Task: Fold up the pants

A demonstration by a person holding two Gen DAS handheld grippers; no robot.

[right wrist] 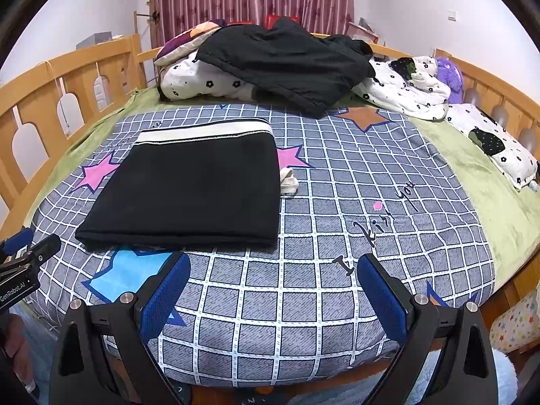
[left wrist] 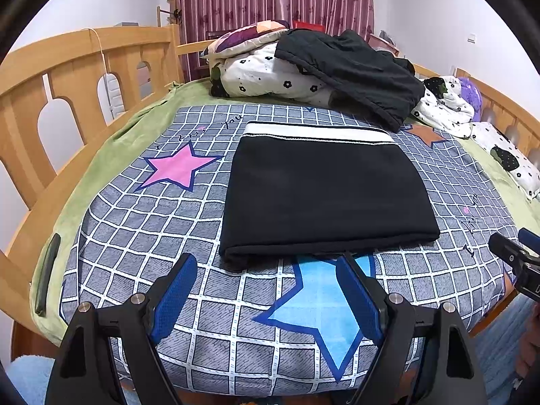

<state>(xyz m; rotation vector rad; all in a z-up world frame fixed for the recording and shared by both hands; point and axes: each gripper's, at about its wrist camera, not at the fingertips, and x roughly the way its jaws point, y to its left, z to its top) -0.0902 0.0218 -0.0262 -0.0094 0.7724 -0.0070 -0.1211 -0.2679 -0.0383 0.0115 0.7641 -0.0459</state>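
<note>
sheet: "I kiss you" | left tongs: "GenRobot.AI"

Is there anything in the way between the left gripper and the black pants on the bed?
Nothing visible. The left gripper is open, and only bare checked bedsheet lies between it and the near edge of the folded black pants. The small white cloth sits at the pants' far right side, off that path.

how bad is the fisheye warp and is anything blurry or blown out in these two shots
Left wrist view: strong barrel warp bows the bed rail, dark corners, folded pants sharp but near featureless black. Right wrist view: same warp curving the quilt grid, even indoor light, no glare, no motion blur.
</note>
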